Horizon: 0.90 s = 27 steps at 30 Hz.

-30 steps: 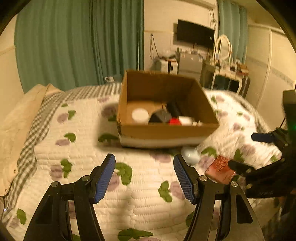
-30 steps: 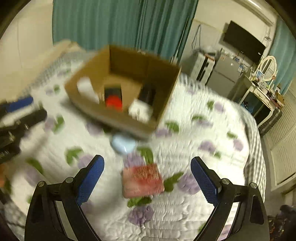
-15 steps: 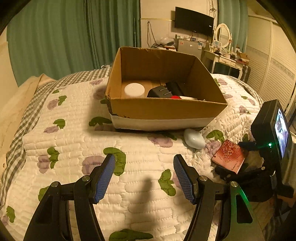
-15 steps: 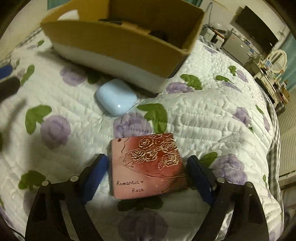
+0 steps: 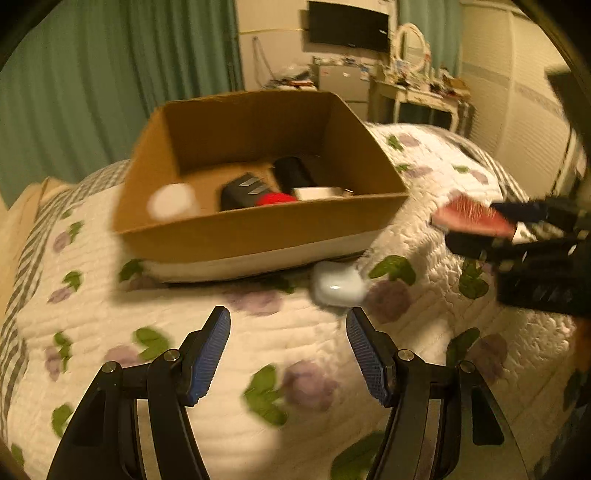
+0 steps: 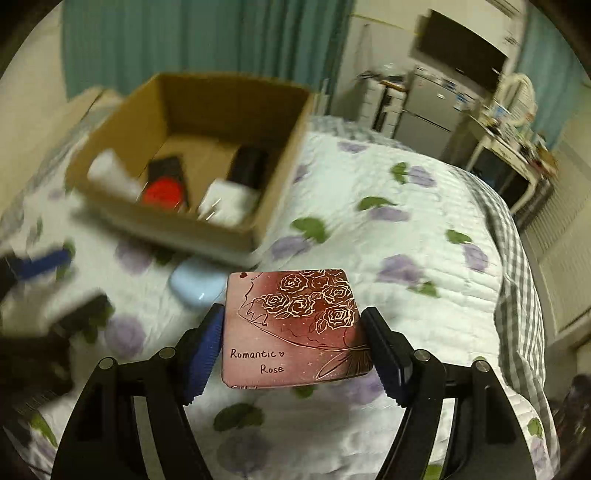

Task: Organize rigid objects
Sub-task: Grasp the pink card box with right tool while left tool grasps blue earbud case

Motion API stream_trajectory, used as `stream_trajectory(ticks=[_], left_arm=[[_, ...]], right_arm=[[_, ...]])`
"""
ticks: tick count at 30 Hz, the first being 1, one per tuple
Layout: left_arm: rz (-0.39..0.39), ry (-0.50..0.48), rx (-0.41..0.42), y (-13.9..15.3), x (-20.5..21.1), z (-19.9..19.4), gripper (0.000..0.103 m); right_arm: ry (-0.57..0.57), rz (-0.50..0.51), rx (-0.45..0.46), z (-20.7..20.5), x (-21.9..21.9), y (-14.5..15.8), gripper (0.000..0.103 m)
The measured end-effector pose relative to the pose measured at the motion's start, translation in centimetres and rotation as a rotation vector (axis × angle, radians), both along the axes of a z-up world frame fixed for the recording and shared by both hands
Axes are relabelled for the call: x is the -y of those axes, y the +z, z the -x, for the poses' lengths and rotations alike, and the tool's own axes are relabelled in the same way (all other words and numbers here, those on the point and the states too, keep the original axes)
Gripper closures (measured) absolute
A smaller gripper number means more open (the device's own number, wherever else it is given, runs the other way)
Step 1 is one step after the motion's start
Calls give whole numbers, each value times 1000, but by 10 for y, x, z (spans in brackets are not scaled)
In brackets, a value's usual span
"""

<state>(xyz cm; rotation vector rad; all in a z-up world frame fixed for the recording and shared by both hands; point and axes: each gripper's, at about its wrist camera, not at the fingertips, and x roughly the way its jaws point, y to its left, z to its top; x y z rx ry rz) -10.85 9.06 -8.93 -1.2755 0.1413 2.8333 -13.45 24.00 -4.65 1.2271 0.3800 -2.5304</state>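
My right gripper (image 6: 295, 347) is shut on a flat red "Romantic Rose" case (image 6: 293, 328) and holds it lifted above the quilt; it also shows in the left wrist view (image 5: 471, 219). An open cardboard box (image 5: 258, 229) sits on the bed with a white round jar (image 5: 171, 201), black items, a red cap (image 6: 162, 192) and a white block (image 6: 227, 201) inside. A pale blue pebble-shaped case (image 5: 338, 284) lies on the quilt against the box's front. My left gripper (image 5: 288, 350) is open and empty, just in front of the blue case.
The bed has a white quilt with purple and green flowers (image 6: 388, 221). Green curtains (image 5: 110, 85) hang behind. A dresser with a mirror (image 5: 410, 85), a small fridge (image 6: 432, 107) and a wall TV (image 5: 347, 26) stand beyond the bed.
My right gripper closed on the red case and lifted it off the quilt toward the box. My left gripper moved closer to the blue case, still open.
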Motion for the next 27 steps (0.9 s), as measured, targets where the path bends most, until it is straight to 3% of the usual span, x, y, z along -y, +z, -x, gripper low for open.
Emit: stream_trajectory(ticks=[8,16,19,27], left_arm=[[-10,-66,57,-28,-29,40,35],[2,-66,121,-55,-36,65,38],[-9,-78,112,-52,-35,63,53],[-17,-84,52,-26,-29,36,53]], right_arm=[[-37,24,39,20,-10,-12,29],[-49,44,66,23,-14,-22,29],[-47,37,73,25,-12,-26,29],[-52,34,62,21,-14,-23,30]])
